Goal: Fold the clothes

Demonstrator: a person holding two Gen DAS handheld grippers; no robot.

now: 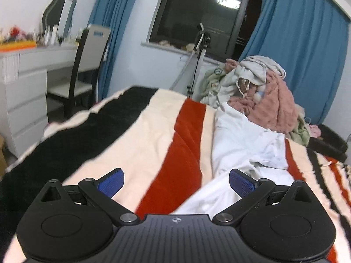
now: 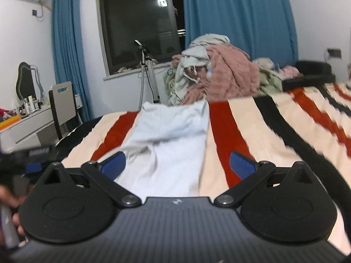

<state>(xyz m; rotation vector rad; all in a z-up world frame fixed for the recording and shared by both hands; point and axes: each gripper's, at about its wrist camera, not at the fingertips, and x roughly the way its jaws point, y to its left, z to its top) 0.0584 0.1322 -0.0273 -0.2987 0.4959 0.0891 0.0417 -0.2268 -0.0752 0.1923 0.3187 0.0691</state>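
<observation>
- Nearest the cameras, both sets of jaws stand spread wide and released, holding nothing: the left gripper (image 1: 176,183) and the right gripper (image 2: 177,164) each show two blue-padded fingers well apart above the bed.
- Just beyond them lies the pale white cotton garment (image 2: 169,138), spread on the cream, red and black striped fleece blanket (image 2: 248,131) that covers the bed.
- From the right gripper the garment sits straight ahead and slightly left, its long axis running away from the jaws toward the window; its near end passes between the fingers, so this hand looks the nearer one.
- From the left gripper the same garment (image 1: 243,144) lies ahead to the right, rumpled, with the right-hand finger over its edge.
- Farther back, a heap of unfolded pink, grey and green clothes (image 2: 219,74) rests at the far end of the bed.
- Behind that stand a tripod (image 2: 147,70), a dark window (image 2: 140,22) and blue curtains (image 2: 237,11).
</observation>
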